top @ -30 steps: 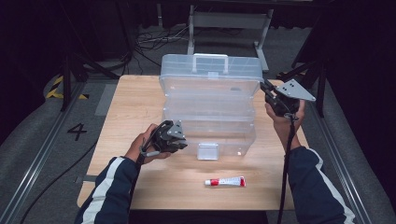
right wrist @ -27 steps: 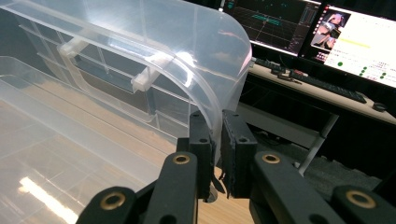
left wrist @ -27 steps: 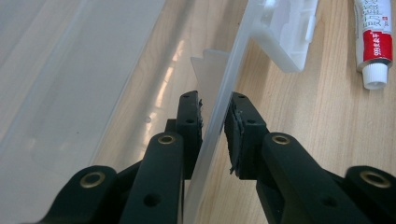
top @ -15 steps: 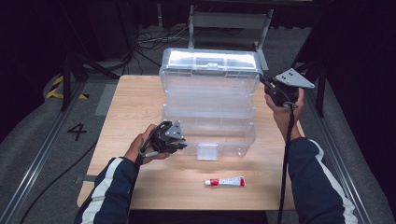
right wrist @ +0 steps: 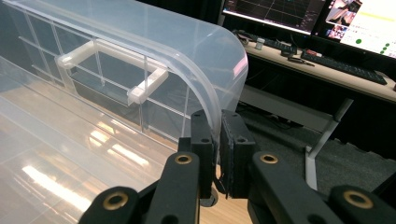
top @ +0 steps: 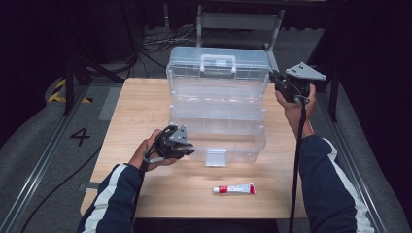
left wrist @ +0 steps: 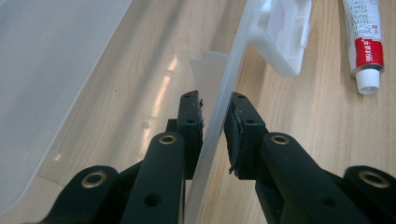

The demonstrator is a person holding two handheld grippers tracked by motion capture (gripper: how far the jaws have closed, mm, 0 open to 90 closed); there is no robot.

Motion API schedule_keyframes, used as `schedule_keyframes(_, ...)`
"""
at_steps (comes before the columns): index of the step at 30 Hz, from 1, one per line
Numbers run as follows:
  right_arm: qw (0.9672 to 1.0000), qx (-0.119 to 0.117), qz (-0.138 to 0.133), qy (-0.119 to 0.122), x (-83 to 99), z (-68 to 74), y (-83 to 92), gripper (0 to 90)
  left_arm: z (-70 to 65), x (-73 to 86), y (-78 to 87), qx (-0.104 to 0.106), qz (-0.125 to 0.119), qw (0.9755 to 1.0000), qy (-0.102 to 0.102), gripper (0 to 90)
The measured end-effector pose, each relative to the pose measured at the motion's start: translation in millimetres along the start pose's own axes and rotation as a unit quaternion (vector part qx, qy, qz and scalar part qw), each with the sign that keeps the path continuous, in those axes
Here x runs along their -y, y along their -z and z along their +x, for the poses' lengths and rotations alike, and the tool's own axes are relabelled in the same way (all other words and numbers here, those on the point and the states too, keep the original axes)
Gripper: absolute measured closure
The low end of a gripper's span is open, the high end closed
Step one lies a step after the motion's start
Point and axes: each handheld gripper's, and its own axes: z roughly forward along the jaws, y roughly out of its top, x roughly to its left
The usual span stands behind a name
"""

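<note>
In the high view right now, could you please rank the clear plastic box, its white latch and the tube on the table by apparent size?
1. Clear plastic box, by far the largest.
2. Tube.
3. White latch: shorter than the tube but broader, so these two are close.

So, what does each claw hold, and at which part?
Left claw grips the clear box by its front wall; right claw grips the lid by its edge.

Red-and-white tube (top: 234, 189) on wooden table (top: 141, 107), monitors (right wrist: 327, 18) behind.
</note>
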Motion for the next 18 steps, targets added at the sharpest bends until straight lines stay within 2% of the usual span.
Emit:
schedule_keyframes(6,0.9999,-0.001,0.013,0.000,-4.7,-1.2,-2.8,84.9,-0.3,0.6,0.1,-0.001,0.000,1.0000,0.000,77.4)
schedule_keyframes(14,0.9998,-0.009,0.011,-0.015,-5.1,-6.9,-8.4,85.0,0.7,1.6,-0.4,0.002,-0.005,1.0000,-0.003,77.5)
schedule_keyframes(18,0.9998,-0.007,0.014,-0.013,-6.6,-7.4,-11.6,84.9,0.8,2.1,-0.6,0.002,-0.007,1.0000,-0.002,77.4)
